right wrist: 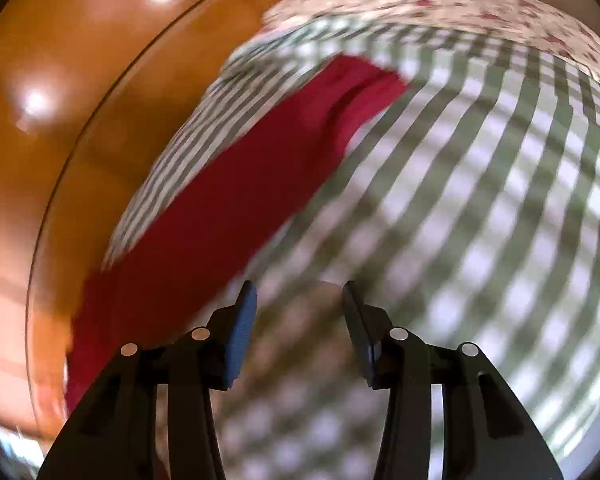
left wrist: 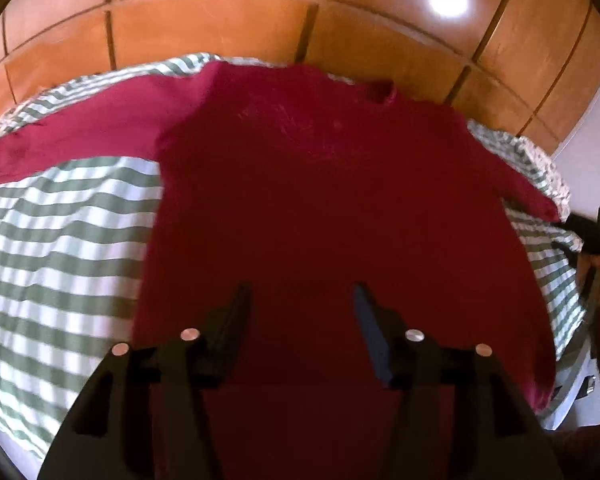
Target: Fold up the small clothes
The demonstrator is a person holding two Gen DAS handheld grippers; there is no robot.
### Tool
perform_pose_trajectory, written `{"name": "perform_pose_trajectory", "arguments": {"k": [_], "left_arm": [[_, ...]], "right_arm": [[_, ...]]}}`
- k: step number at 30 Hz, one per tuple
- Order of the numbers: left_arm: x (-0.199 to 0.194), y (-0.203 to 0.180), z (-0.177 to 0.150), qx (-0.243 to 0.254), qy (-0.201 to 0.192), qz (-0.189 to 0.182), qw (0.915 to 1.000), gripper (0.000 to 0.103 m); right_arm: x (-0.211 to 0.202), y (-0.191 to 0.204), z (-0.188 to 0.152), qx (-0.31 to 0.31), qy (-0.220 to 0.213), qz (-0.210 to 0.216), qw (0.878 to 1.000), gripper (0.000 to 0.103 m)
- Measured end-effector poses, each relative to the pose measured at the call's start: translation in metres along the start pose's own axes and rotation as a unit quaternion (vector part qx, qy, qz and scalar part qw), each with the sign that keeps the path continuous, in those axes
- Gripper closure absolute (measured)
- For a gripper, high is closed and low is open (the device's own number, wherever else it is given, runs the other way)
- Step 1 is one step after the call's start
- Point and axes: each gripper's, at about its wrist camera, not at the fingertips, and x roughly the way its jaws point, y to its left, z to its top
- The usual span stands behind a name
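Observation:
A dark red long-sleeved shirt (left wrist: pixel 320 200) lies spread flat on a bed with a green-and-white striped cover (left wrist: pixel 60 260). Its collar is at the far side and one sleeve stretches to the left. My left gripper (left wrist: pixel 302 292) is open and empty, above the shirt's lower body. In the right wrist view, one red sleeve (right wrist: pixel 240 192) lies across the striped cover (right wrist: pixel 480 200), to the left of and beyond my right gripper (right wrist: pixel 300 292). That gripper is open and empty above bare cover. The view is blurred.
Orange wooden wardrobe doors (left wrist: pixel 260 20) stand just beyond the bed. A floral pillow or sheet (right wrist: pixel 440 0) lies at the bed's far end. The other hand-held gripper (left wrist: pixel 592 240) shows at the right edge of the left wrist view.

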Motion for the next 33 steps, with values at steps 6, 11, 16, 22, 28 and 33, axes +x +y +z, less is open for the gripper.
{"name": "perform_pose_trajectory", "arguments": {"k": [6,11,16,22,28,33], "left_arm": [[0.024,-0.002,0.010,-0.002,0.015,0.015,0.9998,0.048],[0.029,0.001,0.018,-0.008,0.008,0.022,0.9997,0.041],[0.032,0.004,0.020,-0.020,0.004,0.025,0.9995,0.039],[0.025,0.010,0.022,-0.036,-0.008,0.018,0.9991,0.039],[0.017,0.028,0.026,-0.061,-0.019,0.001,0.9980,0.040],[0.016,0.045,0.037,-0.083,-0.025,-0.019,0.9960,0.041]], "right_arm": [[0.040,0.013,0.048,0.016,-0.034,-0.056,0.998,0.066],[0.036,0.067,0.048,-0.058,-0.047,-0.029,0.997,0.097],[-0.001,0.165,0.009,-0.197,-0.053,0.064,0.977,0.097],[-0.006,0.284,-0.078,-0.316,-0.010,0.155,0.936,0.097],[0.016,0.383,-0.184,-0.400,0.069,0.221,0.887,0.097],[0.010,0.413,-0.240,-0.420,0.120,0.273,0.857,0.043]]}}
